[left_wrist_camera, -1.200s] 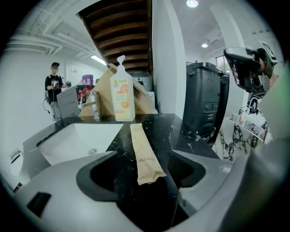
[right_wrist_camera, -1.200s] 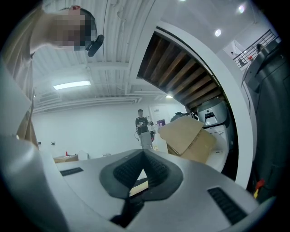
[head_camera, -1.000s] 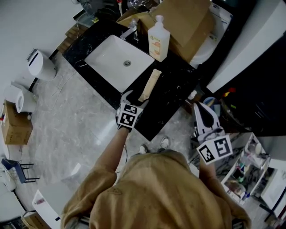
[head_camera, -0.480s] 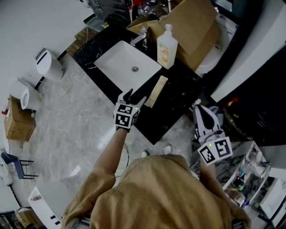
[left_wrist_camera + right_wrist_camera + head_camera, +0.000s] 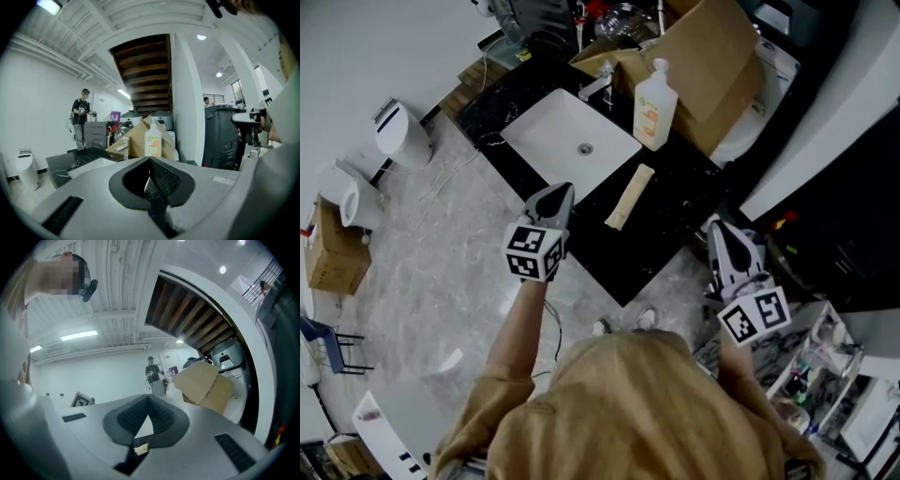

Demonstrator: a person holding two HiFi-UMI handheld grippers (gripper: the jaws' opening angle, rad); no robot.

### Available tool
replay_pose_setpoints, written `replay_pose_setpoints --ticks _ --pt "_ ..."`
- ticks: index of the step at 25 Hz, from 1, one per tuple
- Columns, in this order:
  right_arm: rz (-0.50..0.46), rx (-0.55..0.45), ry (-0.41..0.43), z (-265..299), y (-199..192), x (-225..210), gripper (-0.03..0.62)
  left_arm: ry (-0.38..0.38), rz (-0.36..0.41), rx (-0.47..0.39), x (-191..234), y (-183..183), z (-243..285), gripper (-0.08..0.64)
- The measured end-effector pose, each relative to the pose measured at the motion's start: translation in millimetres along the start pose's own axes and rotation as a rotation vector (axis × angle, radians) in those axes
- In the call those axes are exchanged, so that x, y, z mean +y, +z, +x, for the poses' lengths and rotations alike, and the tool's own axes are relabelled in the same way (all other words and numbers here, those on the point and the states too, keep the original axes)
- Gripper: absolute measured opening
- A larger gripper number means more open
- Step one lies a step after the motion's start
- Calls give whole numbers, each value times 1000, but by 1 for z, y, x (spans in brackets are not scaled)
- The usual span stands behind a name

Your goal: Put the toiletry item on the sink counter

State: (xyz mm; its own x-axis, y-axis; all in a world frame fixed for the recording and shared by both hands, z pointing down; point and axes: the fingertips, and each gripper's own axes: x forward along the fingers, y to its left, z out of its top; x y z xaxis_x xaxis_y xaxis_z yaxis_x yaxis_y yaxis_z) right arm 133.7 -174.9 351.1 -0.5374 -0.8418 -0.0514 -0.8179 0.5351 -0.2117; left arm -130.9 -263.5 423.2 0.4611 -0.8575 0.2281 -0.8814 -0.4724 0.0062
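Note:
The toiletry item is a beige tube [image 5: 631, 197] lying flat on the black sink counter [image 5: 670, 192], to the right of the white basin [image 5: 572, 145]. My left gripper [image 5: 555, 194] hangs over the counter's front edge, left of the tube and apart from it. Its jaws have just been closing and are now shut with nothing between them; in the left gripper view the left gripper [image 5: 150, 161] points at the soap bottle [image 5: 153, 140]. My right gripper [image 5: 724, 232] is off the counter's right end, shut and empty, as the right gripper view also shows [image 5: 149, 408].
A white soap bottle [image 5: 655, 94] and a faucet [image 5: 598, 86] stand behind the basin, with an open cardboard box [image 5: 703, 56] beside them. White bins [image 5: 394, 131] stand on the marble floor at left. A cluttered rack [image 5: 811, 370] is at lower right. A person [image 5: 82, 117] stands far off.
My left gripper has drawn back from the tube's near end, risen and gone from open to shut. The tube stays lying on the counter. The right gripper has not moved.

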Motion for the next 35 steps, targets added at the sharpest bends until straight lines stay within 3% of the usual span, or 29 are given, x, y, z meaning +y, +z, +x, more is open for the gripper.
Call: replay_pose_setpoints --ticks 12,17,28,35 --pt "-59 -24 -54 2 22 -12 3 79 46 -236 14 78 -74 5" --pt "-53 -34 -74 0 25 -19 3 108 63 -288 18 96 -103 5" --pt "-49 -14 -62 11 25 -12 3 213 -6 -319 26 79 -141 5" --pt "-57 3 -50 19 23 -7 3 221 -32 -312 26 69 -151 5"
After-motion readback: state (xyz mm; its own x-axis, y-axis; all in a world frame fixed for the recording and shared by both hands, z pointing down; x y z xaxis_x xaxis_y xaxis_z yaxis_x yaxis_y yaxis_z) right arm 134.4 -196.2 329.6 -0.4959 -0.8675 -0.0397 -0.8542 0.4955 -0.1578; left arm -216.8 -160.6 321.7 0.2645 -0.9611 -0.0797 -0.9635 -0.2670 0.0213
